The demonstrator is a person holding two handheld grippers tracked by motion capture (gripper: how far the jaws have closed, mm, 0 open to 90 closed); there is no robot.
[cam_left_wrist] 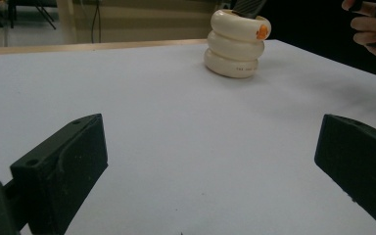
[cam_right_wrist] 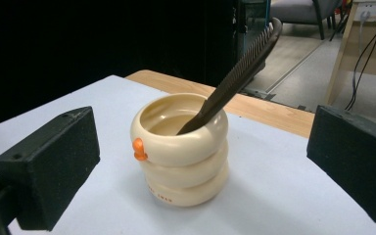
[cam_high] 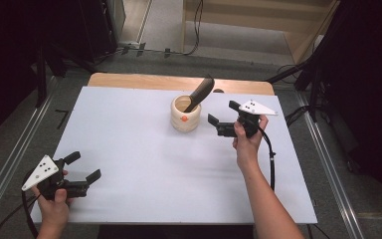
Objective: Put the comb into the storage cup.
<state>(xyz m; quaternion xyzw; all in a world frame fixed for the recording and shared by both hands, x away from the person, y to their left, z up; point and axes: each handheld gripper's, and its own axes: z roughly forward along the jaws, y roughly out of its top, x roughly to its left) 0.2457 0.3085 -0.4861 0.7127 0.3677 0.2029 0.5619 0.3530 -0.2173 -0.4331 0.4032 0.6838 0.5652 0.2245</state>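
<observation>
Well apart: cup, table edges.

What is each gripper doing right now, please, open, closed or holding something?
Left gripper: open, holding nothing, low over the white table.
Right gripper: open, holding nothing, beside the cream ringed ceramic cup with the dark comb.

Grey floor, dark surroundings, perhaps a wooden bench behind.
</observation>
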